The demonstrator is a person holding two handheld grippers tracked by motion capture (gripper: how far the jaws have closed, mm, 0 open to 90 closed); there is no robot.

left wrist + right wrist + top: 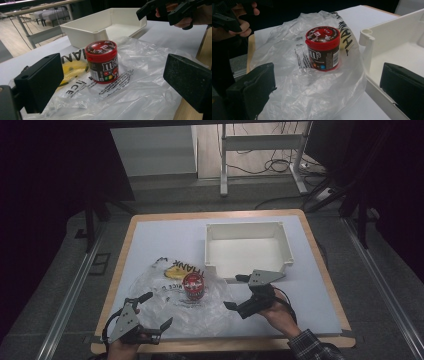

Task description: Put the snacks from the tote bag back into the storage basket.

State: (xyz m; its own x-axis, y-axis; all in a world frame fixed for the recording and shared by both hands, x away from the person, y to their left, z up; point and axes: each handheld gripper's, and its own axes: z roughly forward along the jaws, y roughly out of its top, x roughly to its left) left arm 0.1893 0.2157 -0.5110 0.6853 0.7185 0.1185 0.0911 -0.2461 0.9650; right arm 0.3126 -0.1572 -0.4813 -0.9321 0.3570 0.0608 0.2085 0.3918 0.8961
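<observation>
Standing upright on the limp plastic bag (140,85), the rigid, slick candy jar (102,62) is best gripped at its sides; both grippers, left (153,312) and right (235,291), are spread wide.

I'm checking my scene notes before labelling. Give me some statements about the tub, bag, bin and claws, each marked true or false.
1. The tub stands upright on the bag. True.
2. The tub's lid is off. False: the red lid is on.
3. The bin holds the tub. False: the tub stands outside it, on the bag.
4. Both the left claw and the right claw are open and hold nothing. True.
5. The bag lies flat on the table. True.
</observation>
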